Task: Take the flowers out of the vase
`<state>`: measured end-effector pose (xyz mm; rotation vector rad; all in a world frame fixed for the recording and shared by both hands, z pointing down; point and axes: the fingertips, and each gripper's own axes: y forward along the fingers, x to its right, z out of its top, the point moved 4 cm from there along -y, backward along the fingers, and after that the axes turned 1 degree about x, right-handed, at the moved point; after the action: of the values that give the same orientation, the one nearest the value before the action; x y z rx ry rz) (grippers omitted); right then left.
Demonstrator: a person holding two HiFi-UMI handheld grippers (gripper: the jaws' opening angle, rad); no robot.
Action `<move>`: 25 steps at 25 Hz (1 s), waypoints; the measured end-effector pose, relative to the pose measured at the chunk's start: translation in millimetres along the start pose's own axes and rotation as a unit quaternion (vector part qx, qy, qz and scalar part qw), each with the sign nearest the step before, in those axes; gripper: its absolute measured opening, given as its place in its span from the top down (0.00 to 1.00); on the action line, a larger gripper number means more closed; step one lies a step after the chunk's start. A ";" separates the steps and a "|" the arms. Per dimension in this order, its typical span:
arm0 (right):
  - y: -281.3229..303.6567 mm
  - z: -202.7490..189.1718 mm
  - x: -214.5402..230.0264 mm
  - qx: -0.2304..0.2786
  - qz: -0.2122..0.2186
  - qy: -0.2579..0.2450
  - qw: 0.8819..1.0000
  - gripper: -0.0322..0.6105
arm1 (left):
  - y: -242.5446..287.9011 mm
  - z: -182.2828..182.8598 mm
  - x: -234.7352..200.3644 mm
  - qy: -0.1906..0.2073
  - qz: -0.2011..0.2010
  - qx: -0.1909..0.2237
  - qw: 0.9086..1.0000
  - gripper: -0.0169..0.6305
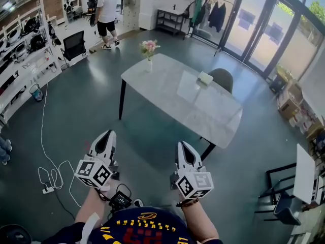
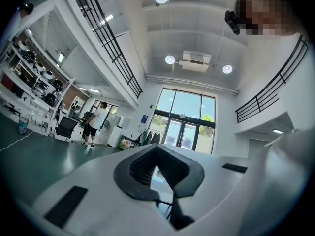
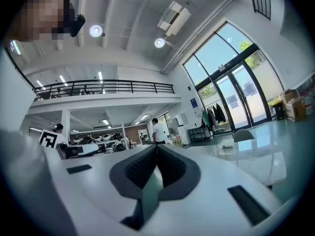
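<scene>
Pink flowers (image 1: pixel 150 47) stand in a small white vase (image 1: pixel 149 65) on the far left corner of a pale table (image 1: pixel 167 93), well ahead of both grippers. My left gripper (image 1: pixel 108 134) and right gripper (image 1: pixel 183 146) hang side by side over the floor, short of the table's near edge. Both are shut with nothing in them. In the left gripper view the jaws (image 2: pixel 157 150) meet at the tip. The right gripper (image 3: pixel 156 149) shows the same in its own view, where the flowers (image 3: pixel 177 140) appear tiny and far off beside the table (image 3: pixel 256 146).
A white box (image 1: pixel 205 78) lies on the table, with a grey chair (image 1: pixel 222 78) behind it. A person (image 1: pixel 106 14) stands at the back. Shelving (image 1: pixel 23 50) and an office chair (image 1: pixel 74 44) line the left. Cables (image 1: pixel 51 172) trail on the floor; another table (image 1: pixel 304 174) stands right.
</scene>
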<state>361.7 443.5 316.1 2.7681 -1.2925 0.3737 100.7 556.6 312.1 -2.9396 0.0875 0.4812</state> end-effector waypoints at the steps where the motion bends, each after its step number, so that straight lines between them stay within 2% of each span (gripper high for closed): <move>1: 0.6 3.3 4.7 0.002 -0.006 -0.005 1.000 0.94 | 1.3 1.5 -5.8 -0.003 0.004 0.003 1.000 0.97; 8: 29.1 -4.3 18.0 -0.006 -0.015 -0.030 0.999 0.94 | 18.9 -11.4 -31.5 0.023 0.015 0.000 1.000 0.97; 12: 68.1 -19.5 24.7 -0.017 0.008 -0.008 1.000 0.94 | 39.8 -19.7 -47.4 0.010 0.029 -0.013 0.999 0.97; 17: 129.2 -27.0 44.8 -0.023 0.052 0.014 0.998 0.94 | 79.8 -18.8 -64.3 0.026 0.063 -0.015 0.998 0.97; 25: 215.2 -19.9 113.2 -0.030 0.093 0.030 0.995 0.94 | 168.2 -28.8 -64.2 0.046 0.091 -0.024 0.995 0.97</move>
<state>263.9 223.2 353.5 2.5756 -1.5240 0.4165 34.8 388.0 334.6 -3.0148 0.3615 0.3757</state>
